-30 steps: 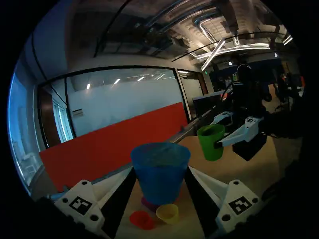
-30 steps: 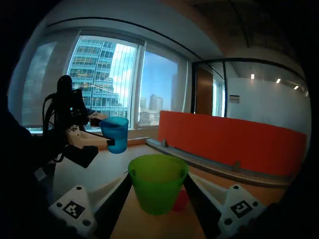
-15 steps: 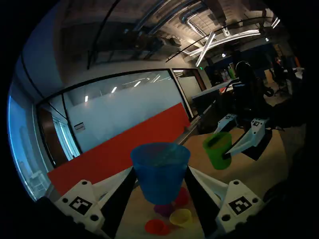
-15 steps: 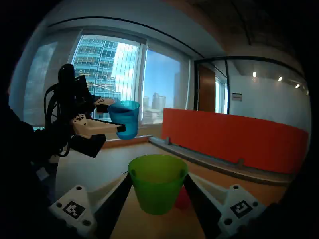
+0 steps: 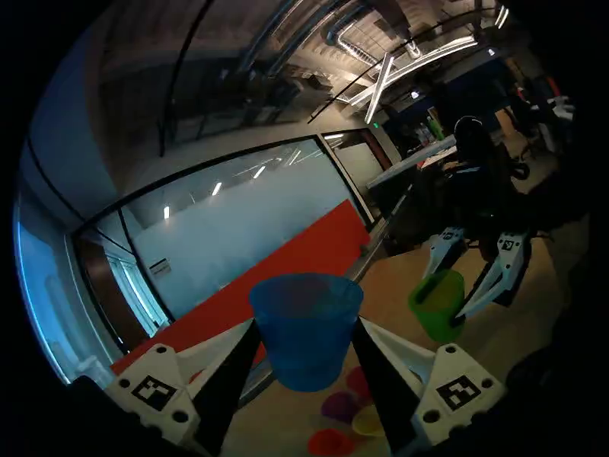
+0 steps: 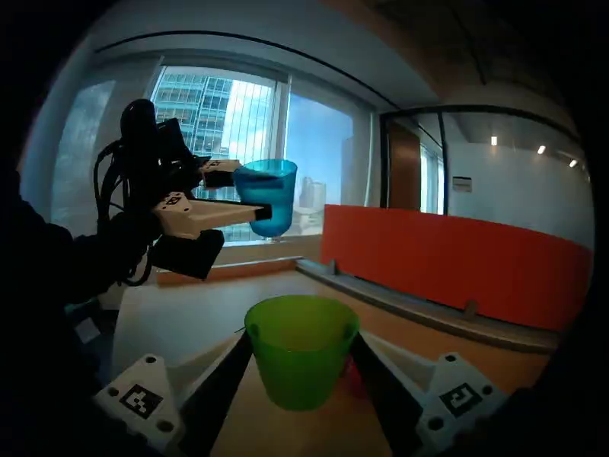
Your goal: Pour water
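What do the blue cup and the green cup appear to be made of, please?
Blue cup: probably thin translucent plastic, smooth; window light glows through its wall. Green cup: probably the same kind of plastic, smooth with a soft sheen; its wall looks brighter where light passes through.

Light wooden tabletop [image 6: 183, 320] seen in right gripper view. Grey rail [image 6: 396, 303] fixed along far edge, orange-red partition panel [image 6: 457, 259] raised behind it. Small red plastic cup [image 6: 352, 375] set on surface, mostly hidden.

In left gripper view, four small plastic cups grouped close together on the tabletop:
- purple cup [image 5: 339, 406]
- yellow cup [image 5: 368, 420]
- orange-red cup [image 5: 330, 442]
- pinkish-red cup [image 5: 358, 378]

Whether these are touching cannot be told.
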Tool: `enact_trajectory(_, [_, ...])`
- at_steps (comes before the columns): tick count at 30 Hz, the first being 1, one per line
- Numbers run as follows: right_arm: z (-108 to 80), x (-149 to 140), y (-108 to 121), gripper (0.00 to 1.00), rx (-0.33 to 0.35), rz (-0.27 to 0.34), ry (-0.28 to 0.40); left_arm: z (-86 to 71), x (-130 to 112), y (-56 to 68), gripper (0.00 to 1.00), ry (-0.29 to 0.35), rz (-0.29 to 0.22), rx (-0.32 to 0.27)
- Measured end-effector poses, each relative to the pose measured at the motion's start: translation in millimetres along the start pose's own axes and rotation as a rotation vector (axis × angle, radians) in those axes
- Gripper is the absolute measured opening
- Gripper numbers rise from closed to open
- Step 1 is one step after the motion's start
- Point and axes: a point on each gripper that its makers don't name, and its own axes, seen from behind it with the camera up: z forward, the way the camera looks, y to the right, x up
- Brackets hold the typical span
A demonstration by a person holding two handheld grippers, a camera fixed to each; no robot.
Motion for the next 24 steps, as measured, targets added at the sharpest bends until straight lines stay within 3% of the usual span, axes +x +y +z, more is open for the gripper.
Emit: enact_trajectory(24, [16.3, -2, -19, 0.9, 0.047, 0.011, 0.013, 9.3, 29, 4.9, 0.81, 0.028, 0.151, -0.019])
